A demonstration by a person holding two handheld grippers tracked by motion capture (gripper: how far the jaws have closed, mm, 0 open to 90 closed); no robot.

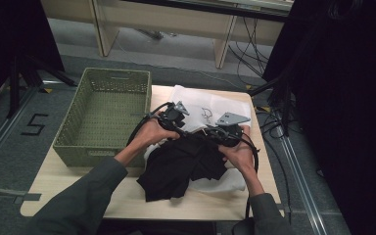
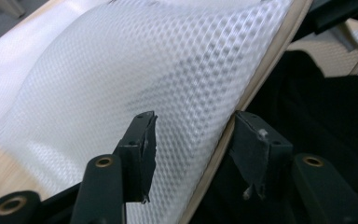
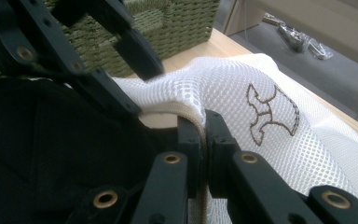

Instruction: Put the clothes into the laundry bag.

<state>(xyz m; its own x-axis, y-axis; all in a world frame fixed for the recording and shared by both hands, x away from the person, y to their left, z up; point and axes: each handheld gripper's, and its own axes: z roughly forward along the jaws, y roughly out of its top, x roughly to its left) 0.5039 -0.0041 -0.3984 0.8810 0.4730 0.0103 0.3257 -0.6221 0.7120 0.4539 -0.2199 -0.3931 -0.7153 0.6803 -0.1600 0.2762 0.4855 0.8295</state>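
High view: my left gripper [image 1: 175, 117] and right gripper [image 1: 223, 133] meet over the middle of the table [image 1: 127, 198], where a white mesh bag [image 1: 210, 110] lies spread with a black garment [image 1: 181, 169] heaped on its near part; the green woven basket [image 1: 103, 115] stands just beside them at the table's left end, and I see nothing inside it.

Left gripper view: my jaws stand apart, one on either side of the bag's cream-edged rim [image 2: 242, 107]; the mesh [image 2: 135, 70] rises between and beyond them, the black garment [image 2: 317, 116] lies to the right of the rim; whether either pad touches the fabric I cannot tell.

Right gripper view: my jaws are pressed together on the cream rim [image 3: 179, 109] of the white mesh bag [image 3: 270, 140], pinching it at the mouth; a brown outlined emblem [image 3: 270, 114] shows on the mesh just beyond; the black garment [image 3: 51, 149] sits to the left, at the bag's opening; the other gripper [image 3: 98, 51] hangs above it, before the basket [image 3: 177, 21].
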